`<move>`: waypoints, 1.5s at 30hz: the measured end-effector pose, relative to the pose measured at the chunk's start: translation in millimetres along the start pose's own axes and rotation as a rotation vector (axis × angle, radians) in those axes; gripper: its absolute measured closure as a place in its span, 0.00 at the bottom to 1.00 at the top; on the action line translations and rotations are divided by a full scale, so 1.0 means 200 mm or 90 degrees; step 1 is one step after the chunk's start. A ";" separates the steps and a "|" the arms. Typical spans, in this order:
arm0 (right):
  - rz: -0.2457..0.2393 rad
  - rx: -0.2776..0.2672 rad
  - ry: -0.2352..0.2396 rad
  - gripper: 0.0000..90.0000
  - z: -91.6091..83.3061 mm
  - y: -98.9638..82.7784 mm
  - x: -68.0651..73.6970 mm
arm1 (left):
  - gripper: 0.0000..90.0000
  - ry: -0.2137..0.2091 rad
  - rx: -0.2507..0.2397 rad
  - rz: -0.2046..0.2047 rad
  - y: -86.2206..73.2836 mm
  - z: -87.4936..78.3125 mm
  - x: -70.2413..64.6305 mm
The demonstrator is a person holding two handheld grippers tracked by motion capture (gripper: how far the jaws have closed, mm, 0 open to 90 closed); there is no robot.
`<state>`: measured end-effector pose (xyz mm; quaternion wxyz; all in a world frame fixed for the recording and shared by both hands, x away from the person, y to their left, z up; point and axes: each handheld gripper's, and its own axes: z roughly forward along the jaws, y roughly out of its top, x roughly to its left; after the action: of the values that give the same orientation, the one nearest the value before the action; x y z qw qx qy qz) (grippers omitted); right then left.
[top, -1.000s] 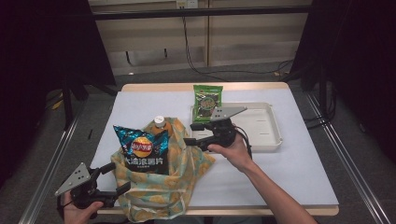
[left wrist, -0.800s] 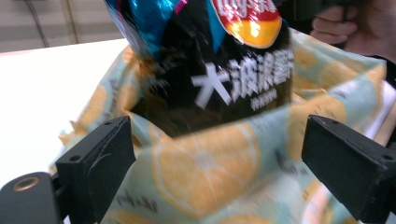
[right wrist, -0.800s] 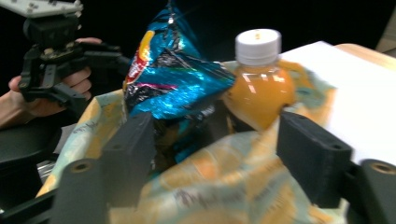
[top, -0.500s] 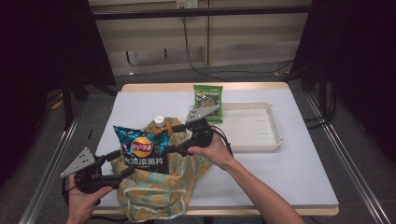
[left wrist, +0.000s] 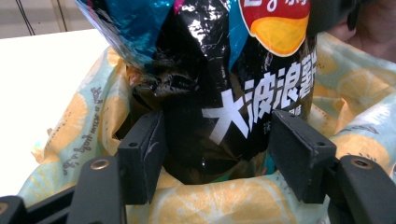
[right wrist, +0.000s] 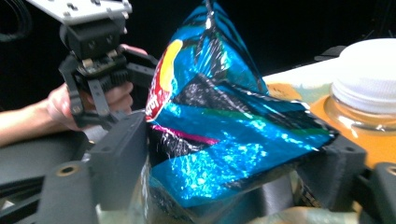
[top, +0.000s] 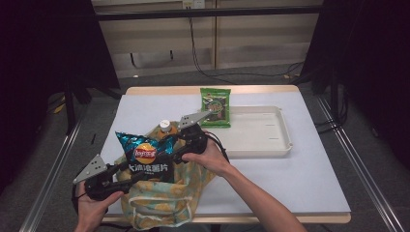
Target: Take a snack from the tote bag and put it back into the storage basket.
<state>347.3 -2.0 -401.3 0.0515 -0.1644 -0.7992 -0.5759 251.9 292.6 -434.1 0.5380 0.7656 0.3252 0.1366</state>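
Observation:
A blue and black chip bag (top: 145, 154) stands upright in a lemon-print cloth tote (top: 164, 203) at the table's front left. My left gripper (top: 126, 170) reaches in from the left. In the left gripper view its jaws (left wrist: 217, 144) stand either side of the chip bag's (left wrist: 233, 93) lower part above the tote rim (left wrist: 210, 200); they have just been closing, and I see no pad pressing. My right gripper (top: 176, 149) comes from the right. Its jaws (right wrist: 229, 144), also just closing, have the bag's (right wrist: 224, 140) crinkled upper corner between them, pads touching. A white-capped bottle (top: 165, 124) stands behind the bag.
A green snack packet (top: 215, 107) leans on the far left rim of a white tray (top: 283, 140) at the table's right middle. The white table (top: 300, 188) stretches bare at the front right. Dark floor and metal rails flank it.
My right gripper has moved left from the tray's edge to the chip bag's top. My left gripper has shifted up and right toward the bag's lower side.

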 end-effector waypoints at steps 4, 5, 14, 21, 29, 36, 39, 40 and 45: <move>0.020 -0.015 0.014 0.38 -0.01 0.00 0.01 | 0.42 0.008 0.009 0.007 -0.01 0.00 -0.02; 0.024 -0.021 0.015 0.45 -0.01 0.00 0.01 | 0.41 -0.002 0.005 0.007 -0.01 0.00 -0.02; 0.041 -0.027 -0.012 0.78 -0.01 0.00 0.04 | 0.36 -0.005 -0.002 0.000 -0.02 -0.01 -0.02; 0.043 -0.036 -0.028 0.97 0.00 -0.01 0.08 | 0.30 0.009 -0.005 -0.003 -0.02 -0.02 -0.03; 0.030 -0.047 -0.041 1.00 -0.03 0.02 0.12 | 0.21 0.019 -0.005 -0.015 -0.02 -0.02 -0.04; 0.009 -0.073 -0.034 1.00 -0.07 0.05 0.12 | 0.13 0.004 -0.021 -0.012 -0.03 -0.02 -0.04; 0.007 -0.084 -0.029 1.00 -0.10 0.06 0.11 | 0.08 0.013 -0.026 -0.013 -0.03 -0.03 -0.04; 0.006 -0.085 -0.028 1.00 -0.10 0.07 0.11 | 0.07 0.007 -0.031 -0.016 -0.03 -0.03 -0.04; 0.001 -0.102 -0.028 1.00 -0.15 0.10 0.11 | 0.03 0.007 -0.040 -0.028 -0.02 -0.04 -0.05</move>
<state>330.8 -20.6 -367.0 0.0210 -0.1817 -0.7513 -0.6341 238.3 293.8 -433.3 0.5630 0.7400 0.3405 0.1395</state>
